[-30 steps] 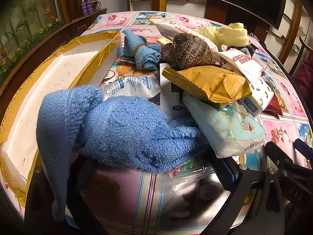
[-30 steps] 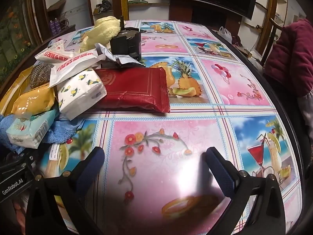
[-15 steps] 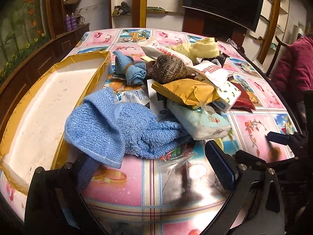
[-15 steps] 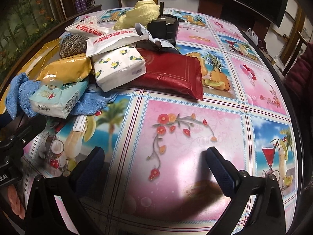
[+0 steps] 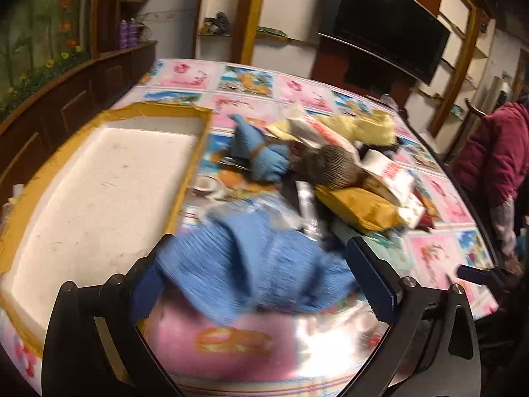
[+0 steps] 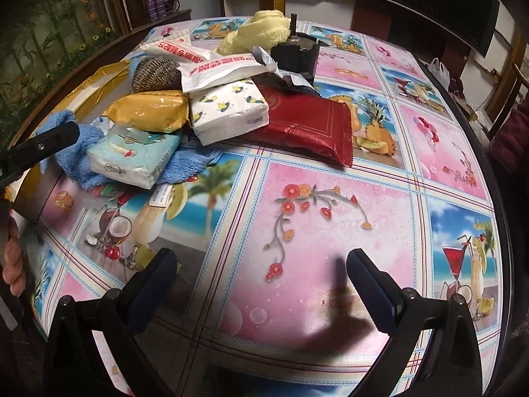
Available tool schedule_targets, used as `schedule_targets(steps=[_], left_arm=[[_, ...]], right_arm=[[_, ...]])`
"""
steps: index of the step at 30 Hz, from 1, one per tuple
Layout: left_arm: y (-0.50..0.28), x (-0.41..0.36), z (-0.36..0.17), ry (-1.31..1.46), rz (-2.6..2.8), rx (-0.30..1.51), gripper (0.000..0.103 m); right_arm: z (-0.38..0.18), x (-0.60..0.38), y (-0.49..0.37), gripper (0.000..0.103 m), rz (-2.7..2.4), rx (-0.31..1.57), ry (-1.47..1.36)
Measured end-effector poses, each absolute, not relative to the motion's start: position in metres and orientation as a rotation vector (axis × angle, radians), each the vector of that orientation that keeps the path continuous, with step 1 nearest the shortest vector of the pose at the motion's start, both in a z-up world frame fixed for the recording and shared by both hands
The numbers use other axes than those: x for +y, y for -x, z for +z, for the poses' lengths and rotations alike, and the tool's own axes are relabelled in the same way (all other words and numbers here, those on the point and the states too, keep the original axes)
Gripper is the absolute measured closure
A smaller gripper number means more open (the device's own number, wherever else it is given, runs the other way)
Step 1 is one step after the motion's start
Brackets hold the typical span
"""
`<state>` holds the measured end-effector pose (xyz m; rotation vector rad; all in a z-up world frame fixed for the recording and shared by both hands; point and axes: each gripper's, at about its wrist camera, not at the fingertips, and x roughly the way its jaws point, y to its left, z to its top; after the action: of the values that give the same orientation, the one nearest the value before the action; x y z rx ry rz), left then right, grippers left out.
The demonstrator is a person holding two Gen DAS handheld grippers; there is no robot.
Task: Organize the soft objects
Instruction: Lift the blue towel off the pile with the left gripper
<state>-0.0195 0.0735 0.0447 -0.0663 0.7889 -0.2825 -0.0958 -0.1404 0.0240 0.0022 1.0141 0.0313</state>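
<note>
Both tools gape wide, gripping nothing. Between my left tool (image 5: 261, 274) fingers lies the blue towel (image 5: 251, 264); my right tool (image 6: 261, 281) hovers over bare surface (image 6: 330, 231).

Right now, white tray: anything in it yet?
Empty. The tray shows only bare white floor; the blue towel lies outside on the table.

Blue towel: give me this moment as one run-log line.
left hand-held gripper: open, at blue towel | right hand-held gripper: open, nothing held, over table | white tray: nothing inside | left view blurred
</note>
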Motion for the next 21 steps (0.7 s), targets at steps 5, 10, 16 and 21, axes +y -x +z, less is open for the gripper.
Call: schedule_targets(steps=[5,10,16,21], left_arm=[[0.017,0.099,0.058,0.109,-0.212,0.744,0.001],[0.057,0.112,0.109,0.092,-0.133,0.485,0.001],[0.08,0.11,0.129,0.056,-0.16,0.421,0.001],[0.066,0.089,0.096,0.041,-0.269,0.614,0.001]], right_arm=[[0.054,-0.133,0.107,0.001,-0.011,0.887,0.072],[0.091,-0.138,0.117,0.0,-0.054,0.677,0.046],[0.082,-0.145,0.096,0.001,-0.044,0.743,0.021],[0.068,-0.148,0.089,0.001,-0.002,0.798,-0.044]])
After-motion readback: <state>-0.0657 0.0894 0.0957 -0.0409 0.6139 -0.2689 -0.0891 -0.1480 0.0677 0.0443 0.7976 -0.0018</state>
